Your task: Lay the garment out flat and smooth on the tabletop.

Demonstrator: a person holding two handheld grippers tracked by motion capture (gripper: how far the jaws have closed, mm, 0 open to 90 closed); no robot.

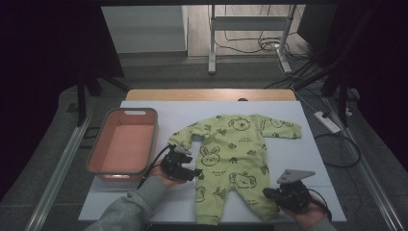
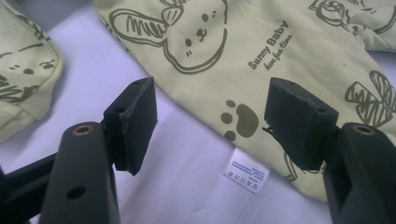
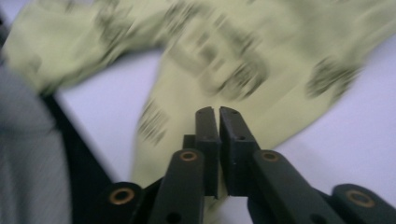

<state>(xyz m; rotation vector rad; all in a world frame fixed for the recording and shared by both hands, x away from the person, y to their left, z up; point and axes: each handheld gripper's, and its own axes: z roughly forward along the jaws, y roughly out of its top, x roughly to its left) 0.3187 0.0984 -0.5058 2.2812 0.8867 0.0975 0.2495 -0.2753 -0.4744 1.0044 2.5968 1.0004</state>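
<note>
- Green baby romper [image 1: 235, 161] spread flat on the white counter [image 1: 312, 159], printed with animals, legs toward the near edge.
- Left gripper [image 1: 179, 166] beside the romper's left side, jaws wide apart and empty, a white care label [image 2: 246, 171] on the counter between them.
- Right gripper [image 1: 288, 192] near the right leg, jaws almost together with nothing pinched.
- Pink basin [image 1: 124, 144] on the counter, left of the romper.

"Sunny Baby" over smaller script "have fun time", printed dark on green baby romper [image 2: 289, 51], upper centre of left gripper view. White care tag [image 2: 246, 170] below: print unreadable.
</note>
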